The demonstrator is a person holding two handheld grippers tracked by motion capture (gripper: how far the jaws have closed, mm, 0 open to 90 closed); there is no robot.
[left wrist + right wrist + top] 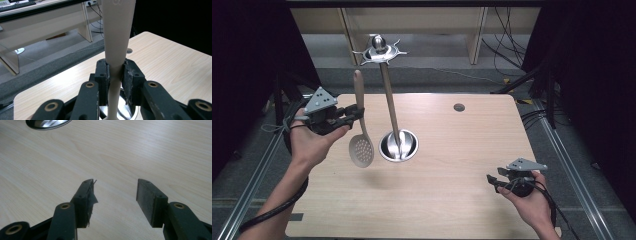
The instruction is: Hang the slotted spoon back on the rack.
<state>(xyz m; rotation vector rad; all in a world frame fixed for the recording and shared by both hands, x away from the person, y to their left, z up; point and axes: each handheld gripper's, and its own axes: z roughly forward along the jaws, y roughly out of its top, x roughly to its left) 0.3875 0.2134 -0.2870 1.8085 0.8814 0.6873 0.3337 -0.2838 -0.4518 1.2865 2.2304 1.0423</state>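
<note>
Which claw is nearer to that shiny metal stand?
Left. The left claw grips the slotted spoon just beside the metal stand; the right claw hovers open, well apart.

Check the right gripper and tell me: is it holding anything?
No. The right gripper has its jaws apart over bare table, with nothing between them.

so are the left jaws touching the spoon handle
Touching. In the left gripper view, the left gripper has both jaws pressed flat against the spoon handle, no gap.
</note>
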